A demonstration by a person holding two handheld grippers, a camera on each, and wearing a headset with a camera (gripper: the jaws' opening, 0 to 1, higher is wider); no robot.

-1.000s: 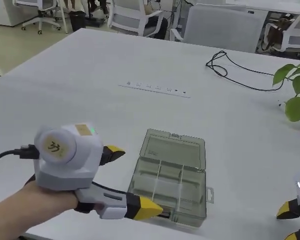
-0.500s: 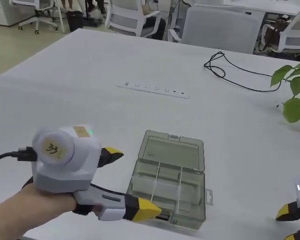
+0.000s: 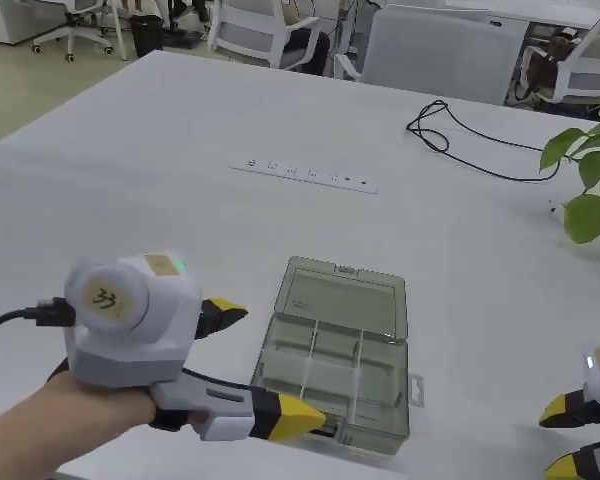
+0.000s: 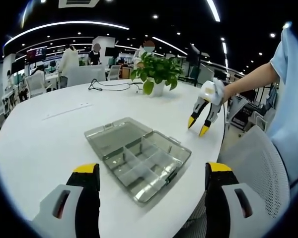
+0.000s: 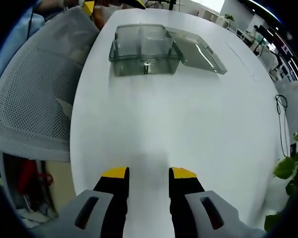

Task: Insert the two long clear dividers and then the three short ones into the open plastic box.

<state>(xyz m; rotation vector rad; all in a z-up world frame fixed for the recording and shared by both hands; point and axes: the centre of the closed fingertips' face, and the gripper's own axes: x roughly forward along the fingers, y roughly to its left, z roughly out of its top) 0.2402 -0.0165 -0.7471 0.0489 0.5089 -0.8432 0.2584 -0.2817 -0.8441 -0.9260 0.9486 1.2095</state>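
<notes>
Since the open plastic box (image 3: 332,385) sits on the white table (image 3: 130,150) near the person's edge, with its lid (image 3: 345,300) laid flat on the far side, it lies within easy reach of one claw. Clear partitions (image 3: 315,365) already stand in the tray and cut it into compartments; how many are seated is hard to tell through the clear plastic, so the task looks close to done.

The left gripper (image 3: 265,365) is just beside the box's left end. Its jaws are spread wide and empty, one tip near the box's near corner. In the left gripper view the box (image 4: 144,163) lies straight ahead between the jaws of that gripper (image 4: 151,168).

The right gripper (image 3: 558,438) hangs well apart to the right, jaws parted and holding nothing. In its own view the box (image 5: 144,49) is far ahead of the claw (image 5: 148,173). The hinge line runs across the person, so the left hand is much the nearer for any press or check.

A potted plant (image 3: 590,180) stands further right.
</notes>
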